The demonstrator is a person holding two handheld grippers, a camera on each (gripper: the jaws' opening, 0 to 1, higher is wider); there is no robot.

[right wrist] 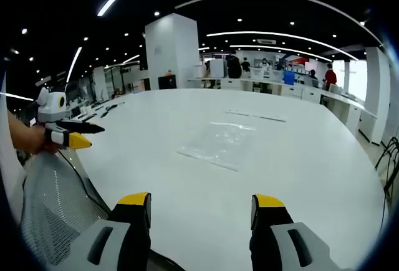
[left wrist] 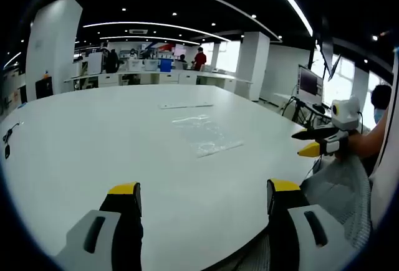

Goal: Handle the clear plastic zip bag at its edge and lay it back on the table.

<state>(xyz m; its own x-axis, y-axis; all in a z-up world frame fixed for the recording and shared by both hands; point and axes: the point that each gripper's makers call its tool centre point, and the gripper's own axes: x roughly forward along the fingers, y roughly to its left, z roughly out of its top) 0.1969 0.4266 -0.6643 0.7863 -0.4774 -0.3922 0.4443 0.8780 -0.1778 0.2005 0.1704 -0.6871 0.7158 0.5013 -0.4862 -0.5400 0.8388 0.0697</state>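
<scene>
The clear plastic zip bag [left wrist: 206,135] [right wrist: 224,140] lies flat on the white table [left wrist: 93,140] [right wrist: 312,159], near its middle. My left gripper [left wrist: 204,191] hangs over the table's near edge, well short of the bag, with its jaws wide apart and nothing between them. It also appears at the left of the right gripper view [right wrist: 84,134], held by a hand. My right gripper [right wrist: 201,201] is open and holds nothing, also well back from the bag. In the left gripper view it comes in from the right [left wrist: 308,142] beside the table's edge.
A thin clear strip [left wrist: 186,105] [right wrist: 255,116] lies on the table beyond the bag. A grey mesh chair back [left wrist: 340,190] [right wrist: 50,202] stands at the table's near edge. A dark cable [left wrist: 7,137] rests at the far left. Desks, monitors and people fill the office behind.
</scene>
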